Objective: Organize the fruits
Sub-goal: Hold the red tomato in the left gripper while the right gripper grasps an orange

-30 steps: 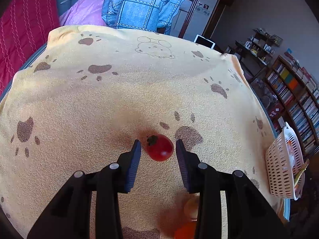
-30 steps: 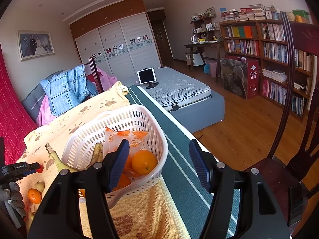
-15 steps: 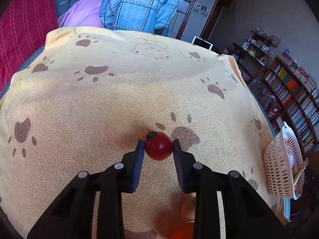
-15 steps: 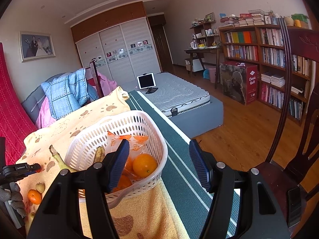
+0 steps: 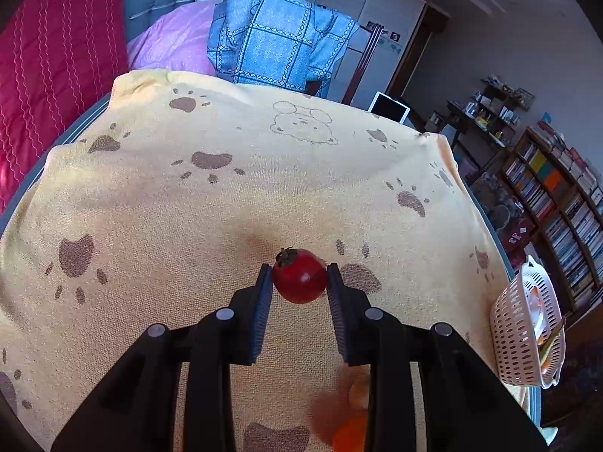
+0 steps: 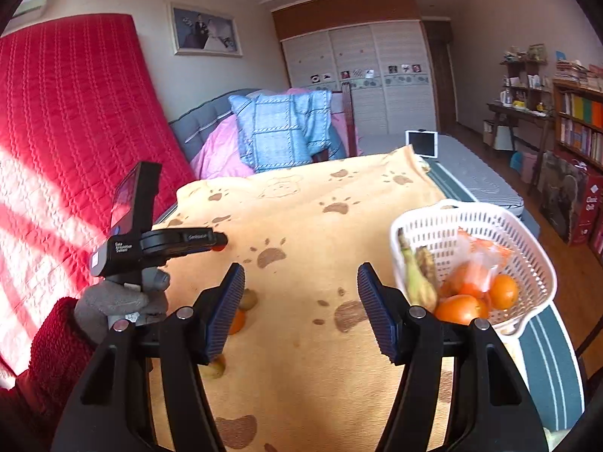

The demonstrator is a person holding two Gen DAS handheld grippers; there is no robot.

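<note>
My left gripper (image 5: 299,282) is shut on a red tomato (image 5: 299,280) and holds it just above the yellow paw-print cloth (image 5: 226,207). It shows from the side in the right wrist view (image 6: 218,243). My right gripper (image 6: 301,301) is open and empty above the cloth. A white basket (image 6: 527,263) stands to its right with oranges (image 6: 503,292), a banana (image 6: 414,277) and a plastic bag. The basket also shows in the left wrist view (image 5: 520,342) at the table's right edge.
A loose orange (image 6: 238,322) and two small brownish fruits (image 6: 250,299) lie on the cloth behind my right gripper's left finger. In the left wrist view an orange (image 5: 348,435) lies blurred below the gripper. A chair with blue cloth (image 5: 279,45) stands at the far edge.
My left gripper closed on the tomato and lifted it slightly. My right gripper swung left, away from the basket, and now faces the cloth and the left gripper.
</note>
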